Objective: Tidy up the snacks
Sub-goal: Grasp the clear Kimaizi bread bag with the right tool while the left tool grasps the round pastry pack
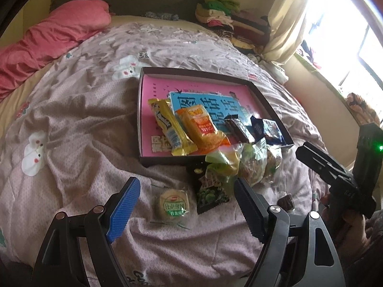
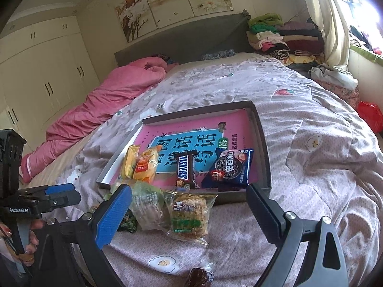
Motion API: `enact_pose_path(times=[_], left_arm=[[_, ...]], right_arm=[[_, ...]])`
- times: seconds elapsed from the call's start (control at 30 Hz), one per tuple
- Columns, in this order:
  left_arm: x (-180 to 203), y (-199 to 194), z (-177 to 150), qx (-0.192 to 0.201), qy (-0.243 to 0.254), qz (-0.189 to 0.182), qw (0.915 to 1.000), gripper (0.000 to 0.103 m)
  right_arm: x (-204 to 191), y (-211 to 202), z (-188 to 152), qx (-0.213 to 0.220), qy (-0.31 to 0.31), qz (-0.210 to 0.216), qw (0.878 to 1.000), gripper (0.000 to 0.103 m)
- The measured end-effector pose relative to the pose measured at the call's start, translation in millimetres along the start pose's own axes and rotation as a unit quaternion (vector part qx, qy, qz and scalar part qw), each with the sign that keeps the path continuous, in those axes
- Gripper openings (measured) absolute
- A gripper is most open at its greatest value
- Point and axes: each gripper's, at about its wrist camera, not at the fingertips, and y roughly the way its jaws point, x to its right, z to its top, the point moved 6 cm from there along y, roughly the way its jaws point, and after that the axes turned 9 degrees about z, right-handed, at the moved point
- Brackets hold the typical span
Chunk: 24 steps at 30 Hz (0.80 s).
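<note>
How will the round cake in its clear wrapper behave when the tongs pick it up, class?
The round cake lies flat on the quilt, so it probably won't roll. Its clear wrapper looks glossy, so it may slip in the left tongs. A hard squeeze could crumble it.

You are working over a bed covered by a mauve quilt (image 2: 311, 167) printed with white flowers. A rumpled pink blanket (image 2: 115, 100) lies along its far left side, reaching up to the dark grey headboard (image 2: 191, 38). Above the headboard hangs a three-panel painting (image 2: 174, 2) of blossoming branches. To the left stands a cream wardrobe (image 2: 40, 71) with dark handles. A stack of folded clothes (image 2: 282, 35) sits at the bed's far right corner, a green piece on top. Beside it a cream curtain (image 1: 287, 21) hangs by the bright window (image 1: 347, 35). A red bag (image 2: 369, 117) lies past the bed's right edge.
</note>
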Motion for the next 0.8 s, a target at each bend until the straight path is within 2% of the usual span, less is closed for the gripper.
enact_pose_path(times=[0.43, 0.8], left_arm=[[1, 15, -14, -0.034, 0.003, 0.01, 0.9994, 0.082], [-1, 32, -22, -0.052, 0.011, 0.028, 0.9982, 0.082]], right_arm=[[-10, 3, -11, -0.021, -0.011, 0.002, 1.0, 0.096], [10, 13, -28, -0.061, 0.02, -0.039, 0.997, 0.096]])
